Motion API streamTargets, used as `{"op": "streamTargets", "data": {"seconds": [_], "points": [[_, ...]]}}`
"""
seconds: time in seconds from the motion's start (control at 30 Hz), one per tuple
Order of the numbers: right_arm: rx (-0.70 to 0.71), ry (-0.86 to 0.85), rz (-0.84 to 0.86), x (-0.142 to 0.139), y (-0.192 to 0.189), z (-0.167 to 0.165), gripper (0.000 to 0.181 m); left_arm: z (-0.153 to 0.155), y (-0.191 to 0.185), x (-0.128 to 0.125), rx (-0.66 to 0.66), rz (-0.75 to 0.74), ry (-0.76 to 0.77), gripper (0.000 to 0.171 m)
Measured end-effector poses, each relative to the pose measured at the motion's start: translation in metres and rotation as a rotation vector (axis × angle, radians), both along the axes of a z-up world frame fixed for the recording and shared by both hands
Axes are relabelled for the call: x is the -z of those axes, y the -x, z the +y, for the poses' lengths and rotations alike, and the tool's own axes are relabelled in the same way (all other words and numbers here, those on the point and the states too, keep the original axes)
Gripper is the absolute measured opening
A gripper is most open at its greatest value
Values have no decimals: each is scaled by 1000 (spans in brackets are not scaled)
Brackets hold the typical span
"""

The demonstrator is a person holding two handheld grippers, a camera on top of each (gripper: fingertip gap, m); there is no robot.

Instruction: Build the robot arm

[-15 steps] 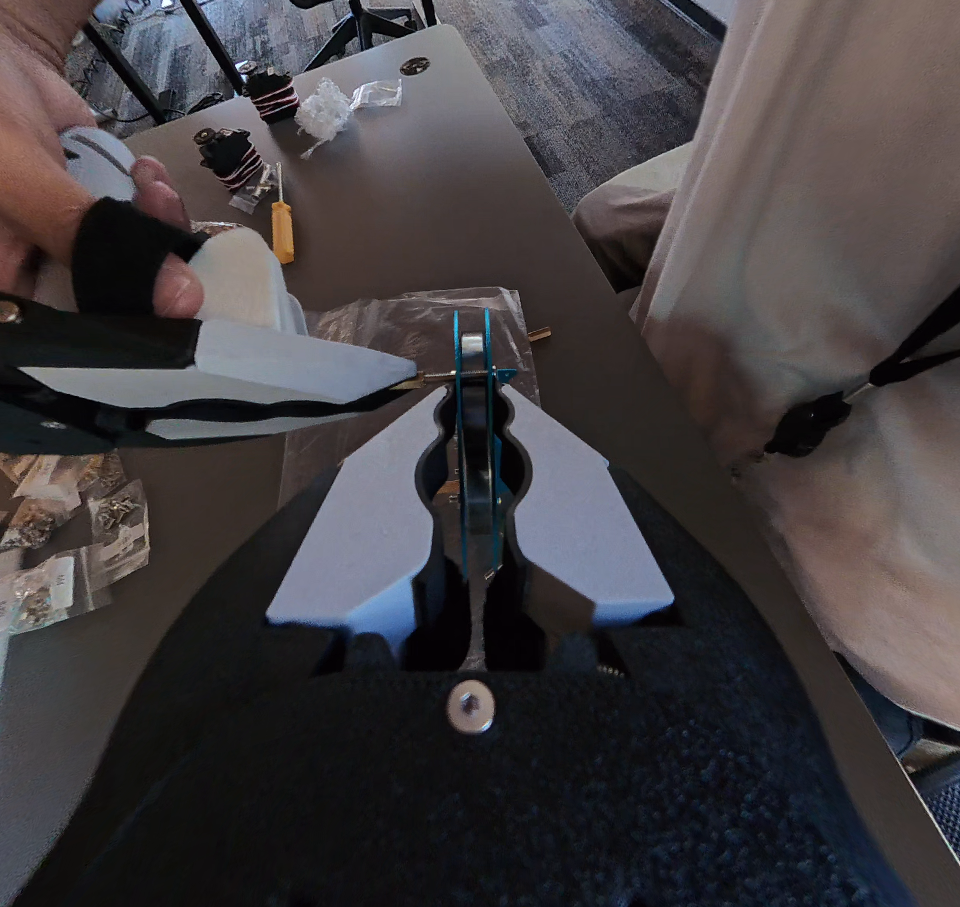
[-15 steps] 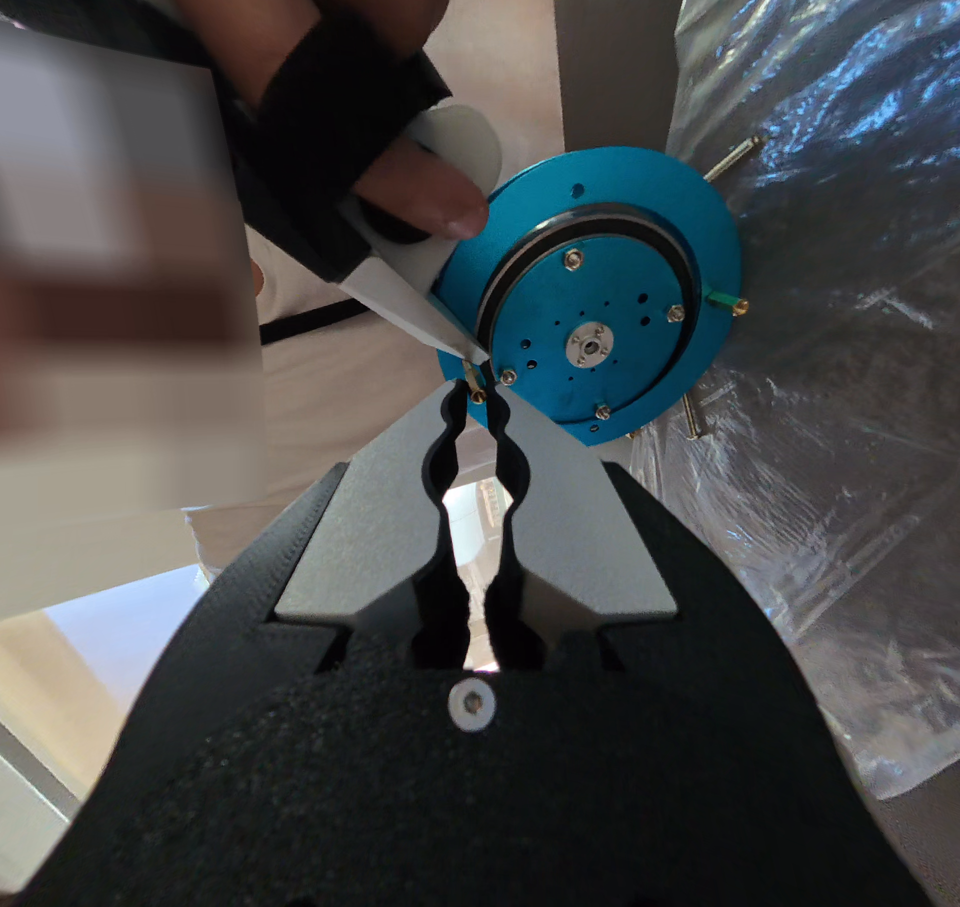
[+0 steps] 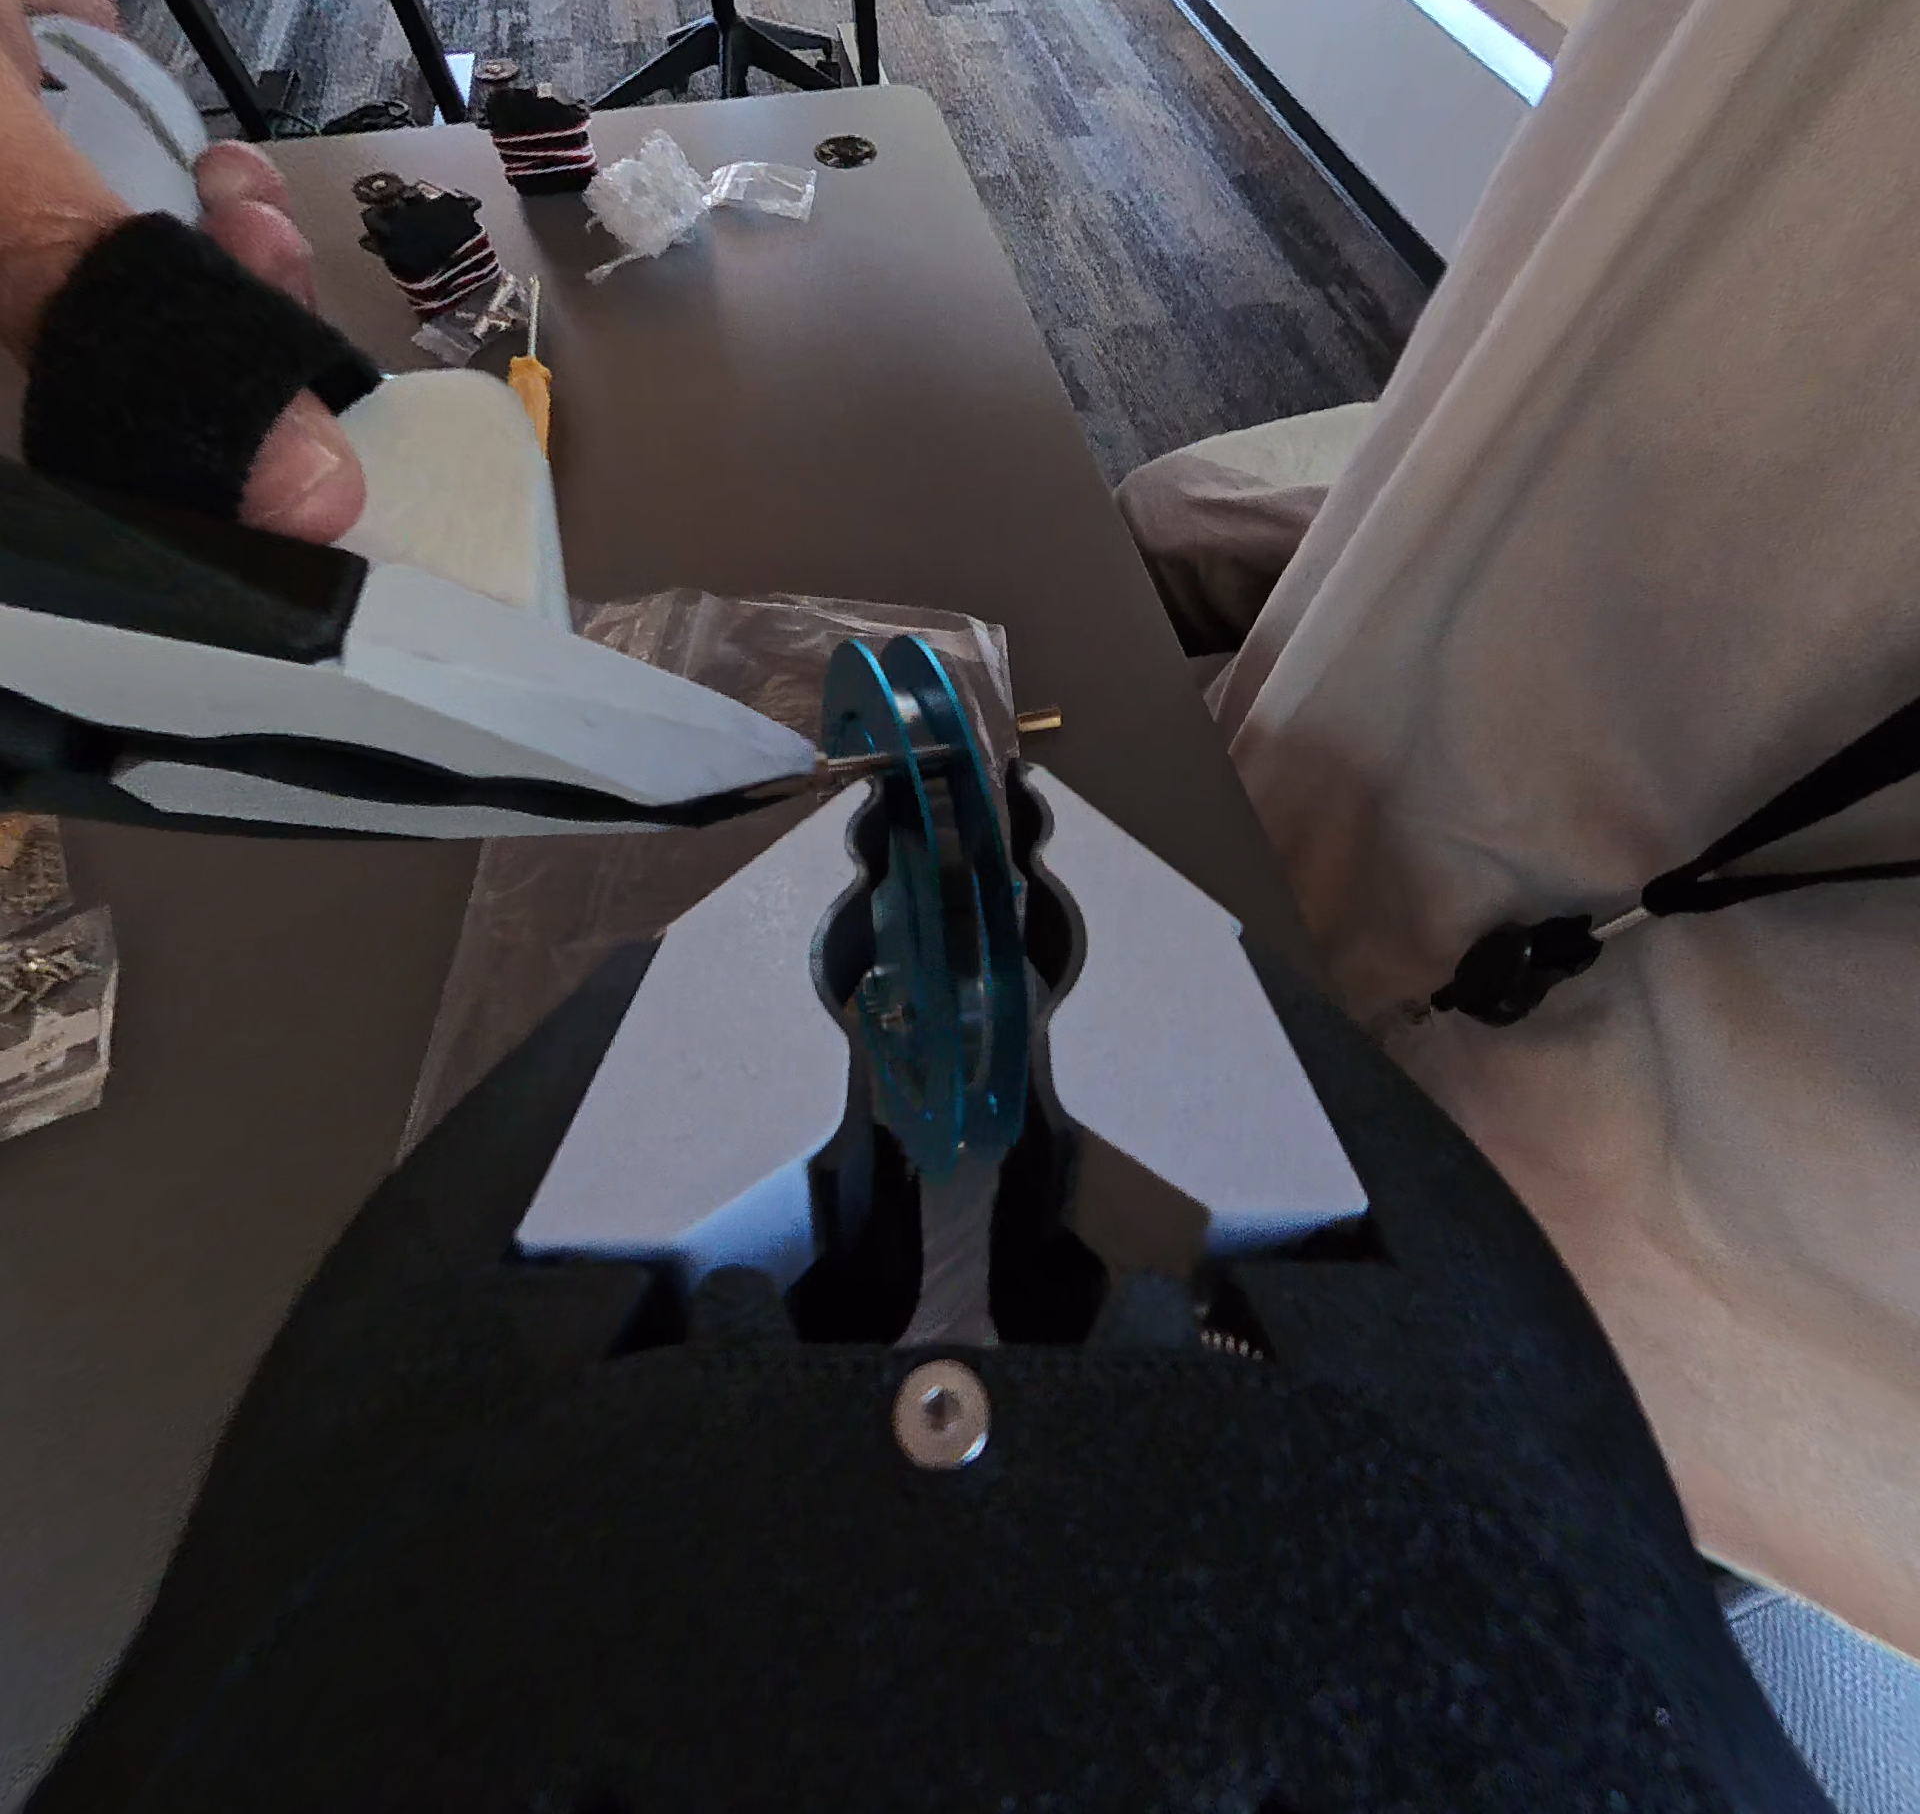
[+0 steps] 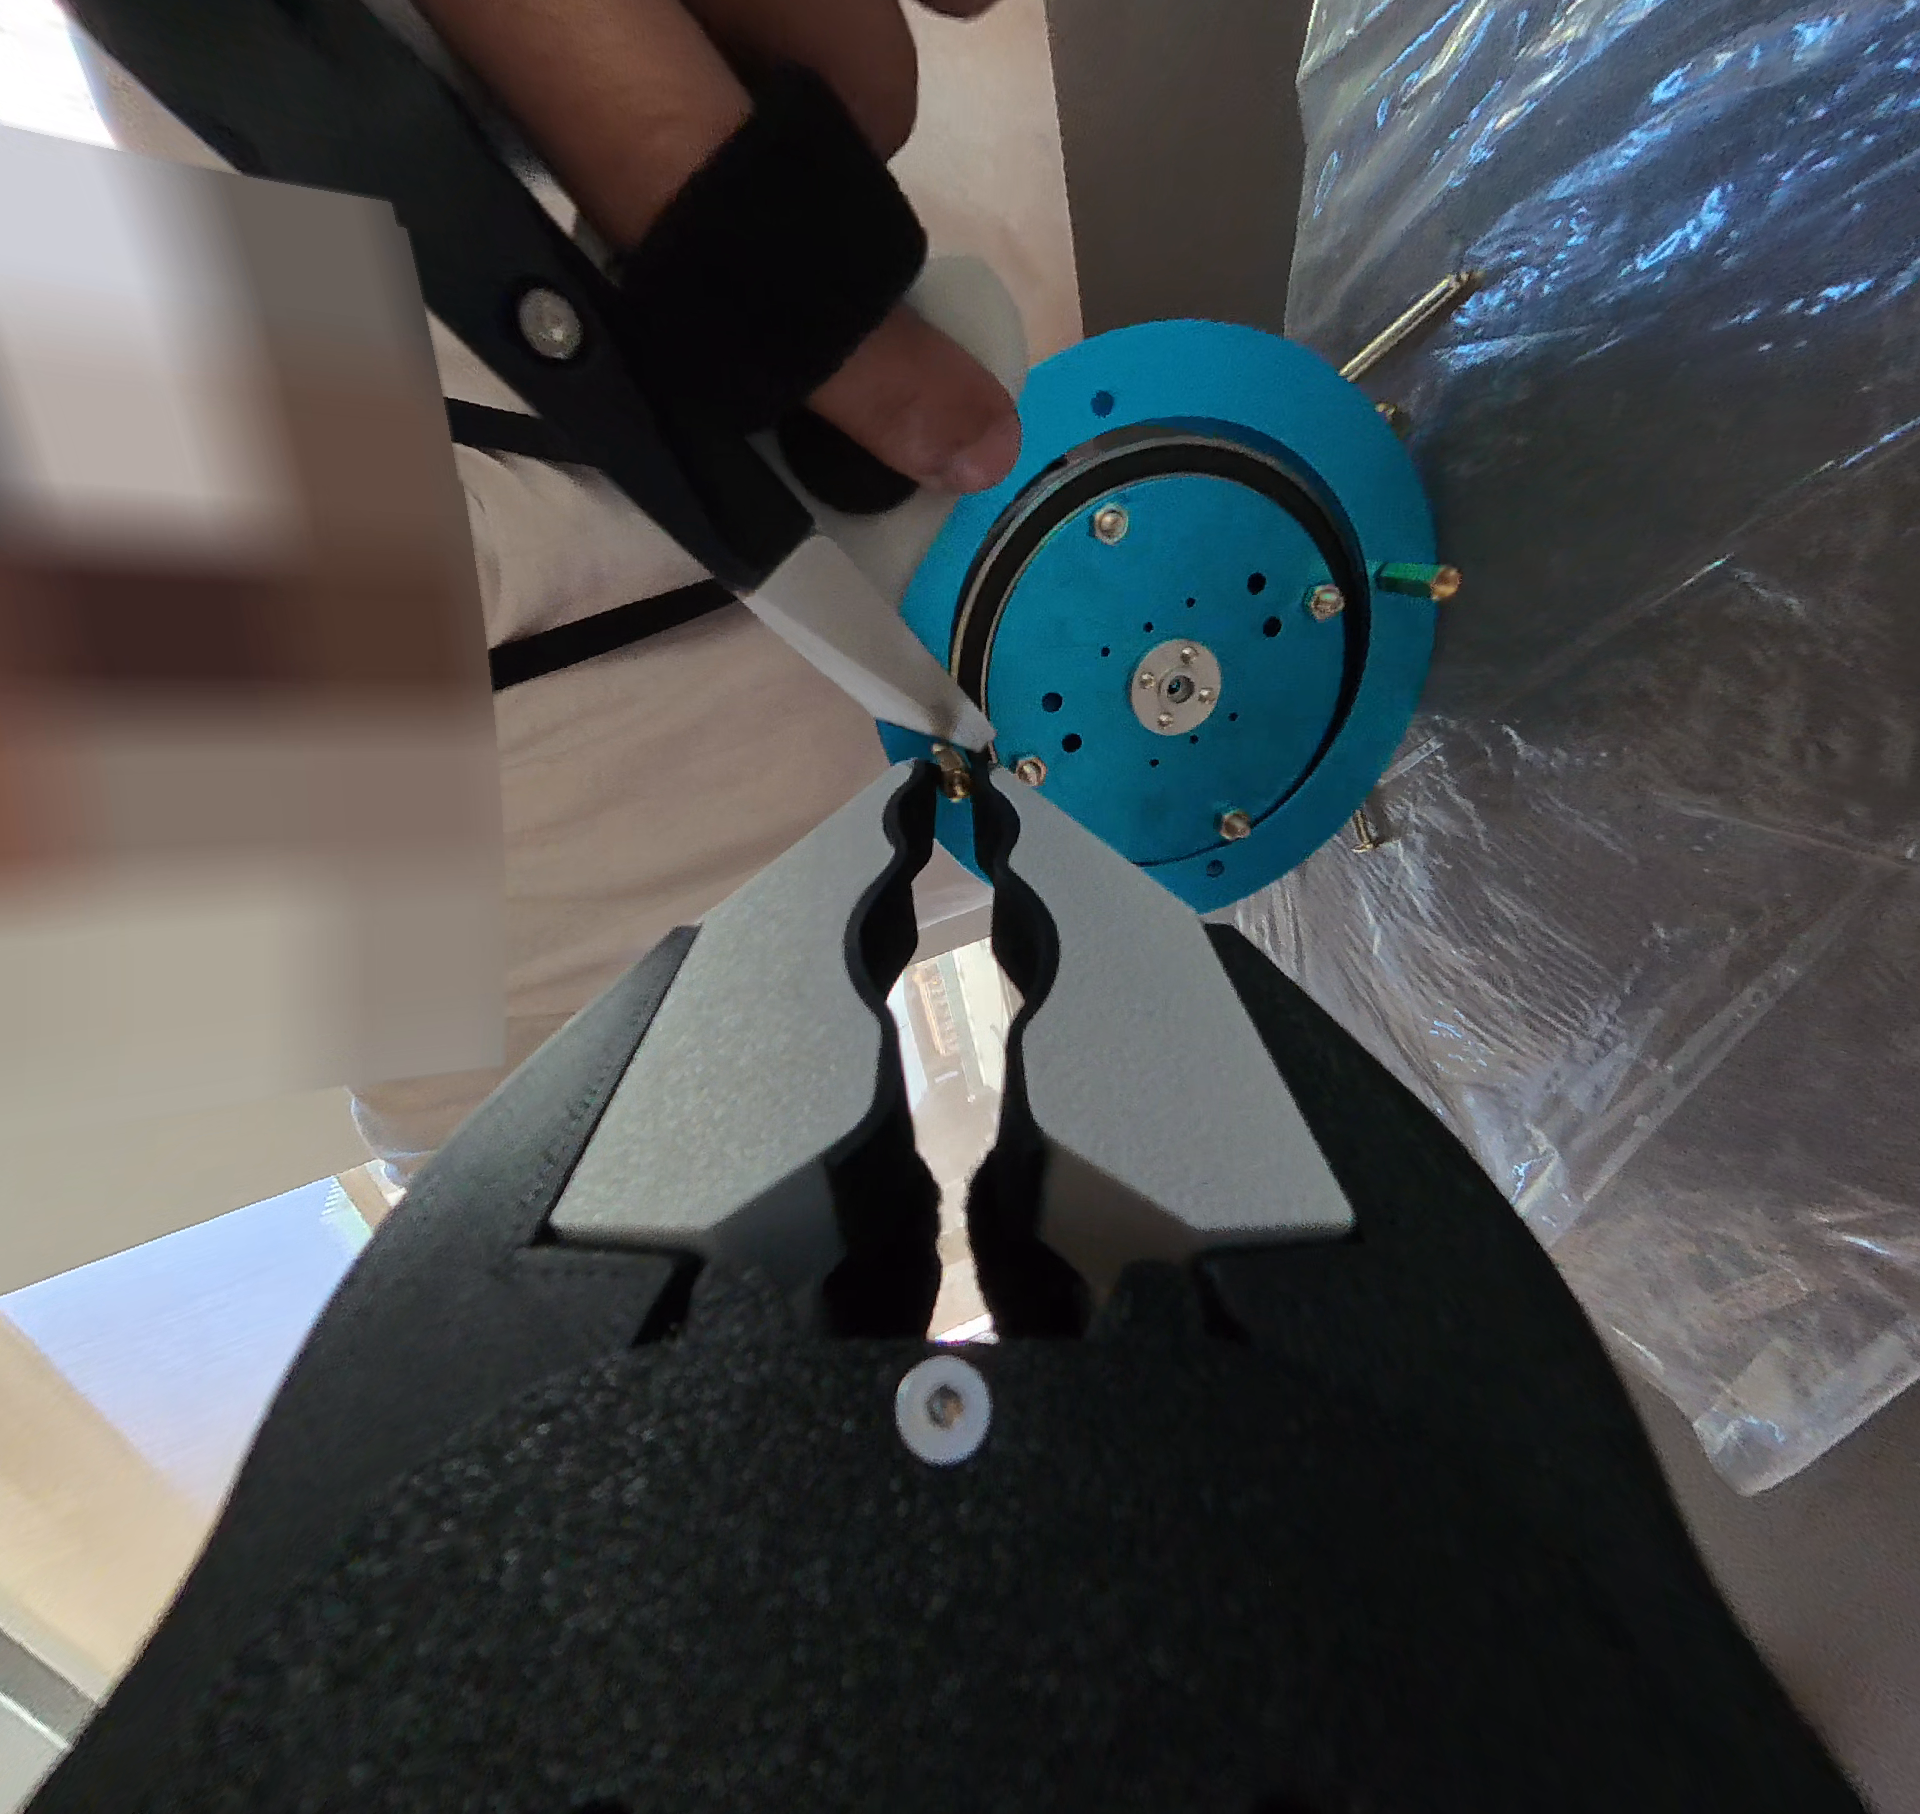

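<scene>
Left wrist view: left gripper (image 3: 940, 788) jaws clamp blue disc assembly (image 3: 940, 943) edge-on | right gripper (image 4: 951, 772) jaws pinch its brass standoff (image 4: 953, 775)

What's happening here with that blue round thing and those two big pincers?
A person holds a two-finger gripper in each hand. The left gripper is shut on the edge of a blue round metal disc assembly, holding it upright above a clear plastic bag on a brown table. The right gripper pinches a small brass screw at the disc's rim.
</scene>
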State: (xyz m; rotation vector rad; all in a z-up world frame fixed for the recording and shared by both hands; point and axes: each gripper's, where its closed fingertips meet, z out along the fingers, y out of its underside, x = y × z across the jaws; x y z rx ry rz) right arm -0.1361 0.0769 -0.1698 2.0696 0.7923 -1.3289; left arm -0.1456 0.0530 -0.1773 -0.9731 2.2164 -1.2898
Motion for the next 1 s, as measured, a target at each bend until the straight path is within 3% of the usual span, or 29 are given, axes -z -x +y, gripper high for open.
{"op": "streamTargets", "data": {"seconds": [0.13, 0.37, 0.5, 0.6, 0.73, 0.9, 1.0], "points": [[19, -12, 2, 1, -1, 3, 5, -1, -7, 0, -63, 29, 46, 26], [66, -4, -7, 3, -7, 13, 5, 10, -15, 3, -173, 29, -41, 20], [74, 60, -58, 4, -13, 14, 6, 20, -14, 5, -188, 17, -110, 12], [53, -2, 5, 2, -14, 13, 6, 20, -12, 5, -156, 15, -88, 11], [77, -260, 103, 1, -20, 17, 24, 18, -8, 5, -113, 6, -85, 11], [260, -876, 228, -14, -24, 14, 48, 21, -7, 5, -121, 15, -55, 11], [404, -1124, 225, -10, -18, -4, 58, 26, -8, 5, -139, 31, -15, 11]]}}
